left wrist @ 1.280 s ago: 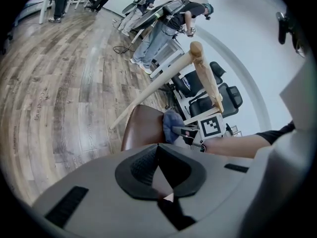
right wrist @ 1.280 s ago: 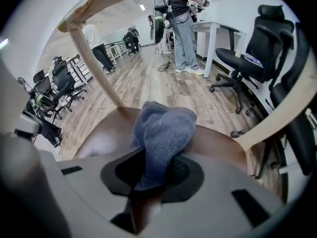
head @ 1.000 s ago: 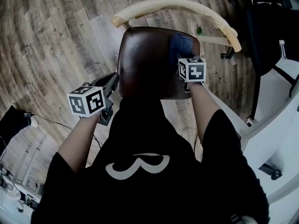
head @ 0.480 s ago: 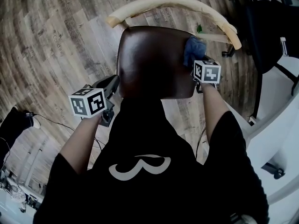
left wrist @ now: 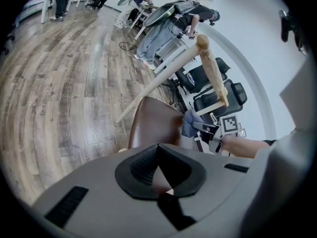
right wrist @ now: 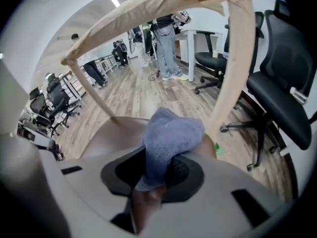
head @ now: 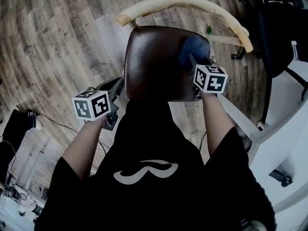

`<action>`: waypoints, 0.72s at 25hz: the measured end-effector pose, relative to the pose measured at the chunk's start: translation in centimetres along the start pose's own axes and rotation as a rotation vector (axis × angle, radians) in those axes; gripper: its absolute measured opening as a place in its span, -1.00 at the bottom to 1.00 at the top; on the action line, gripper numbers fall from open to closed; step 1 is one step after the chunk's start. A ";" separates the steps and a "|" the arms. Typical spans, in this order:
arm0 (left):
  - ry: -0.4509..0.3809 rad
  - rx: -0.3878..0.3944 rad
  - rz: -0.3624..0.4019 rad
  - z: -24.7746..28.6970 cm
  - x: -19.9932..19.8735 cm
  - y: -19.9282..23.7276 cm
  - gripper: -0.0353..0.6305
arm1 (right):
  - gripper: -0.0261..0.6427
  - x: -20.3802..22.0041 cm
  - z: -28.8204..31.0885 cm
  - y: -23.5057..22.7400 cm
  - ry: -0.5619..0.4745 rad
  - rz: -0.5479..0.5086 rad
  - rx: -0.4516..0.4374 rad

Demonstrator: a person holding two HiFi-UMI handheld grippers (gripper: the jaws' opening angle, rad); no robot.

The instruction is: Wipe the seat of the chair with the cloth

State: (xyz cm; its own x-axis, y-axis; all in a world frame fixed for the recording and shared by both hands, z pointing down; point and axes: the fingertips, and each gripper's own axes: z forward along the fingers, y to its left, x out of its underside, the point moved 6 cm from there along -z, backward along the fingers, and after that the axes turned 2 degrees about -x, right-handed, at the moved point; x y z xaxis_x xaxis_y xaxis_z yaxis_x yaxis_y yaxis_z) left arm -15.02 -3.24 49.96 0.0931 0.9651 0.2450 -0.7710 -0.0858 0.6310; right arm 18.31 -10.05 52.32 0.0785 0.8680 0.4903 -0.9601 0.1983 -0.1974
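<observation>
Your right gripper [right wrist: 158, 175] has its jaws clamped on a blue cloth [right wrist: 171, 135]. The cloth is a soft, fuzzy fabric, bunched into a rounded wad that bulges ahead of the jaws. It rests on the rear right part of the glossy dark brown seat [head: 154, 66], near the pale curved wooden backrest rail [head: 183, 4]. Your left gripper [left wrist: 159, 170] has its jaws pressed together with nothing between them. It is held just off the seat's front left corner, above the wood-plank floor [head: 57, 42].
</observation>
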 end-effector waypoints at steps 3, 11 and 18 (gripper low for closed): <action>-0.013 -0.009 -0.013 -0.5 0.0 0.6 -0.85 | -0.66 -1.0 0.0 3.8 -0.035 -0.031 -0.078; -0.041 -0.017 -0.040 -1.2 0.2 1.2 -0.85 | -0.66 -2.0 1.1 13.2 -0.040 -0.110 -0.265; -0.055 -0.028 -0.062 -1.7 0.8 2.0 -0.85 | -0.66 -0.7 3.7 19.2 0.025 -0.165 -0.363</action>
State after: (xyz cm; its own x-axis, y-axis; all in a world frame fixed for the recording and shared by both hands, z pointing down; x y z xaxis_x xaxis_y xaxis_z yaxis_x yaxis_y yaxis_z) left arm -17.53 -2.20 50.19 0.1752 0.9531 0.2469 -0.7802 -0.0186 0.6253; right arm -1.19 -8.52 51.38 0.2343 0.8213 0.5202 -0.7772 0.4797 -0.4072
